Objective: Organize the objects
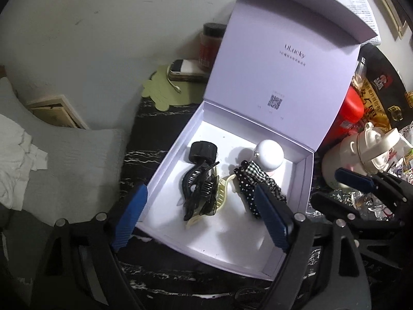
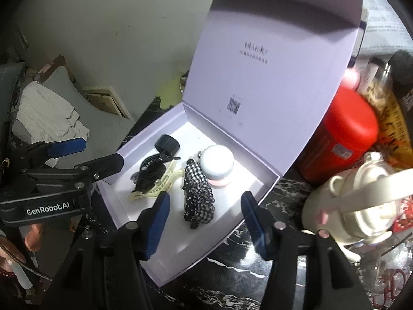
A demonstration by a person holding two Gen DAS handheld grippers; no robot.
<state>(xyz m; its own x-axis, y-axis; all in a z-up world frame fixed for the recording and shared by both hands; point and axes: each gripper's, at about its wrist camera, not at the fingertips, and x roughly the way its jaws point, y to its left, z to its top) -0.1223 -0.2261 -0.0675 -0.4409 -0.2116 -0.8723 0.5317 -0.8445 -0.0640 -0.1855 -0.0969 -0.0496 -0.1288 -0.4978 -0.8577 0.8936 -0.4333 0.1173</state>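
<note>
Two grippers over the open box [image 1: 165,173], both with jaws apart and nothing between the pads. Left gripper [image 1: 204,222] hangs above the box's near-left edge; right gripper [image 2: 206,222] above its near-right edge. No earlier frame, so only the current spread is given. Inside the box, on its floor: black hair claw [image 1: 200,188] left of centre, cream hair clip [image 1: 222,196] touching it on the right, checked and dotted scrunchie [image 1: 254,180] right of that, white round jar [image 1: 269,156] toward the back by the upright lid [image 1: 284,59]. Red canister [image 2: 343,131] stands outside, just right of the box.
</note>
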